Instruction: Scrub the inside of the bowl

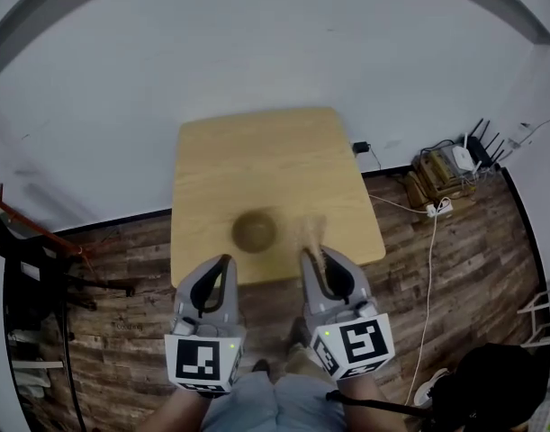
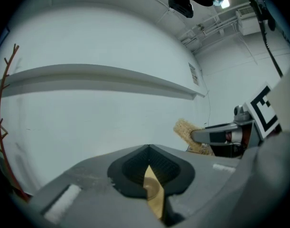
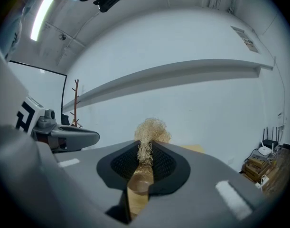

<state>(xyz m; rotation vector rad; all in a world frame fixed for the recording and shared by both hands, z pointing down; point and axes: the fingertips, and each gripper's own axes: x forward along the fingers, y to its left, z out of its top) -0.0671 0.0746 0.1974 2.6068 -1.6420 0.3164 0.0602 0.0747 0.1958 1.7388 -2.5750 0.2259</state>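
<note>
A brown bowl stands on the wooden table, near its front edge. My left gripper hovers just in front of the bowl on the near left, its jaws shut with nothing between them. In the left gripper view the left gripper shows only a thin slit with table behind it. My right gripper is to the bowl's near right, shut on a straw-coloured fibre scrubber. The tuft of the scrubber sticks out past the tips of the right gripper. Through that slit the bowl shows below.
A white wall rises behind the table. On the wood floor at the right lie a router, a power strip and cables. A dark rack stands at the left, a black bag at the bottom right.
</note>
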